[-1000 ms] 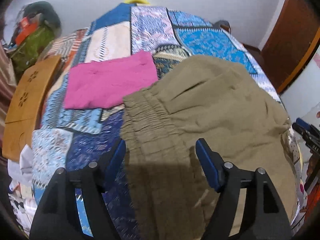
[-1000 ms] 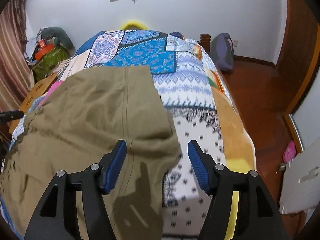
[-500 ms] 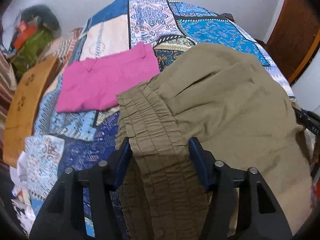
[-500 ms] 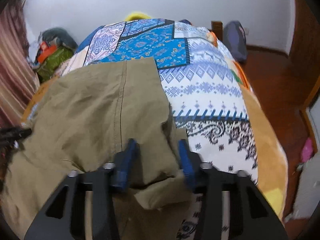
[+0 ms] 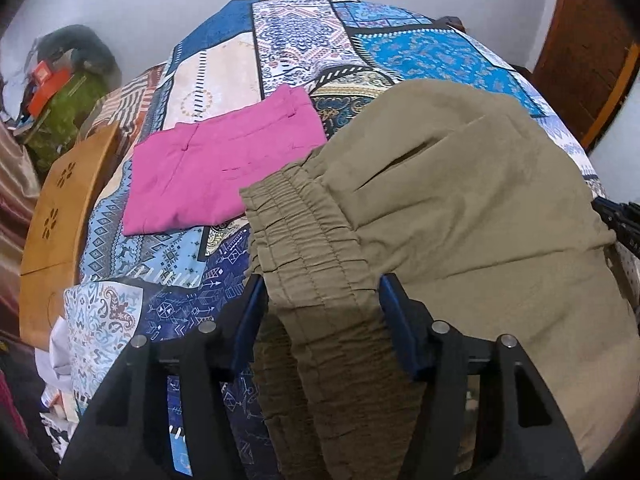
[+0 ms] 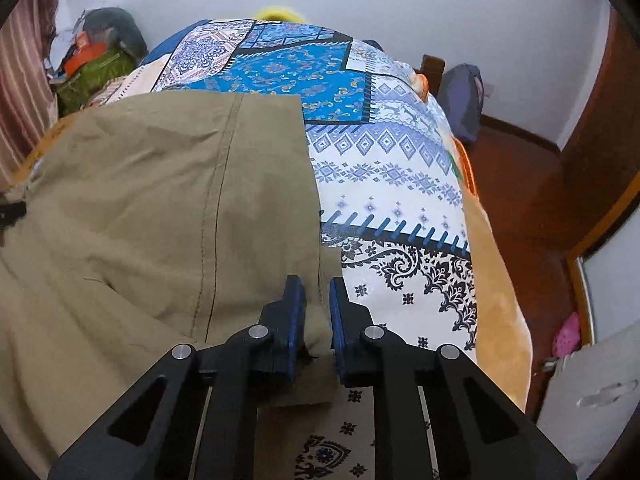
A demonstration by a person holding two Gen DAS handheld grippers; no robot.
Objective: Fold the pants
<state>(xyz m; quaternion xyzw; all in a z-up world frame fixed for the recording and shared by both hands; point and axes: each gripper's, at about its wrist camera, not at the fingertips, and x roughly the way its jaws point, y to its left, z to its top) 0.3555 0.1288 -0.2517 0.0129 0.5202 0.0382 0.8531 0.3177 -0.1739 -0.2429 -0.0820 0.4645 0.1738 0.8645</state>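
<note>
Olive-khaki pants [image 5: 460, 200], one pair, spread over a patchwork bedspread [image 5: 296, 40], filling centre and right of the left wrist view. Left gripper [image 5: 320, 304]: jaws have just been closing, both pads pressed against the gathered elastic waistband [image 5: 304, 232]. Right gripper [image 6: 318, 300]: jaws have just been closing, now nearly together, pinching the pants' right edge. Folded pink garment [image 5: 216, 164], upper left, on the bedspread just beside the waistband.

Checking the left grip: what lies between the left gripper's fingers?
The khaki pants' elastic waistband lies between the left gripper's fingers, in the left wrist view.
</note>
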